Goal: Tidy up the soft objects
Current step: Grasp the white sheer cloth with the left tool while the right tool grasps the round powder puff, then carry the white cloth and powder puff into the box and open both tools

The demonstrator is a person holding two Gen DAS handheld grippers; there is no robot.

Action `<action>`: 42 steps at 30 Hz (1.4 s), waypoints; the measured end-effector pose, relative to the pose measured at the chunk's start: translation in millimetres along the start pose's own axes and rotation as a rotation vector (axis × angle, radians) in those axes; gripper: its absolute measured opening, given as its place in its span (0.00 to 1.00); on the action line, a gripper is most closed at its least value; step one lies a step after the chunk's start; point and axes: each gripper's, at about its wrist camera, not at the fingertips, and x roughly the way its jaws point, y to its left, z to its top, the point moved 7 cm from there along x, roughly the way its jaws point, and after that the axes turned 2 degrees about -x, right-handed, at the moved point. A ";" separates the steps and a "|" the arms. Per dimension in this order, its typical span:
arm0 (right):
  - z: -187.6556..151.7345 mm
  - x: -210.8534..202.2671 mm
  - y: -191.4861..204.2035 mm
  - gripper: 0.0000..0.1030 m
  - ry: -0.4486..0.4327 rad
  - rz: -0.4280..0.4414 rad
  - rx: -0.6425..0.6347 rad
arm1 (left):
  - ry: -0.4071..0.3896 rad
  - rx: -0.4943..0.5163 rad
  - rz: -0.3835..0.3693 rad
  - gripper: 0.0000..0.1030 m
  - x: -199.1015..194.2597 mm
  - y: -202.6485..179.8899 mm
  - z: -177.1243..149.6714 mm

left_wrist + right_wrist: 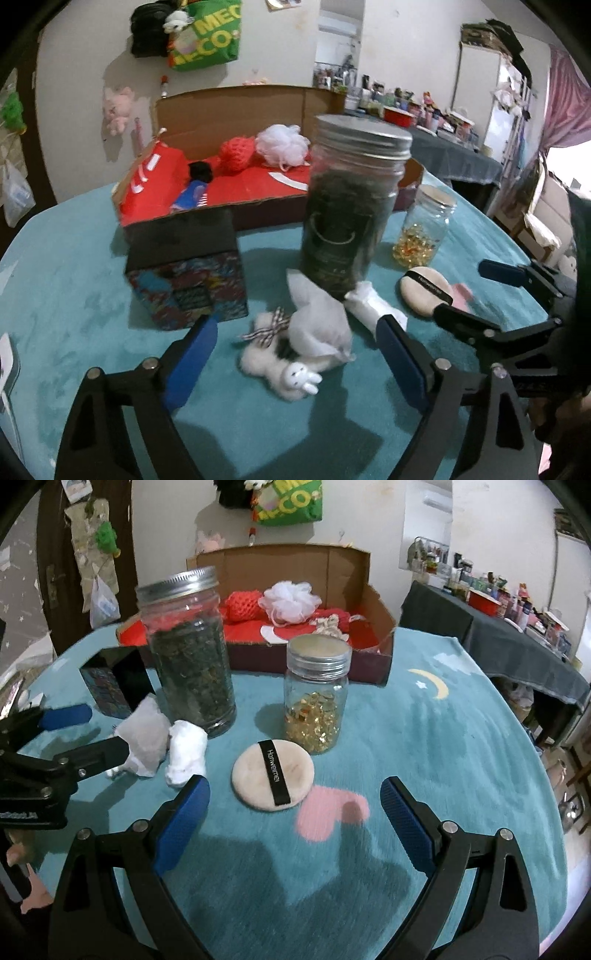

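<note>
We see both grippers, left gripper [297,326] and right gripper [295,794], released over the teal table [424,746]; cluttered room, cardboard box [373,602] behind.

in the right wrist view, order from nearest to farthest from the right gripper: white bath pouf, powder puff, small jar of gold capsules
From the right gripper:
1. powder puff, just ahead between the fingers
2. small jar of gold capsules, behind it, upright
3. white bath pouf, inside the cardboard box at the back

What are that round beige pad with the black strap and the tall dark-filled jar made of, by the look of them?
The powder puff looks like soft, matte velour or plush with a glossy black ribbon band. The tall jar seems to be clear glass or plastic, see-through with highlights, under a dull ridged silver metal screw lid.
</note>
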 end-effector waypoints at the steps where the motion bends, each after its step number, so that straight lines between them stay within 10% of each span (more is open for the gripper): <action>1: 0.6 2.8 0.6 0.92 0.010 0.008 -0.007 | 0.012 0.010 0.001 0.79 3.7 -2.1 0.1; 6: 3.8 19.6 5.4 0.91 0.071 0.062 -0.036 | 0.060 0.023 -0.005 0.55 19.2 -8.4 -1.0; 8: 5.7 24.7 8.8 0.80 0.081 0.082 -0.052 | 0.060 0.029 0.004 0.43 22.4 -8.3 -0.5; 10: 6.1 29.4 11.5 0.43 0.088 0.105 -0.059 | 0.054 0.023 -0.009 0.35 21.2 -7.7 0.7; 12: 5.4 32.7 13.6 0.39 0.096 0.137 -0.059 | 0.061 0.017 -0.058 0.12 20.2 -9.3 1.5; 19: 9.1 15.9 18.3 0.11 0.021 0.146 -0.085 | 0.068 0.016 -0.099 0.11 15.4 -12.8 2.0; 42: 31.7 -22.9 36.2 0.09 -0.071 0.205 -0.056 | 0.013 0.033 -0.170 0.11 -15.6 -16.5 13.3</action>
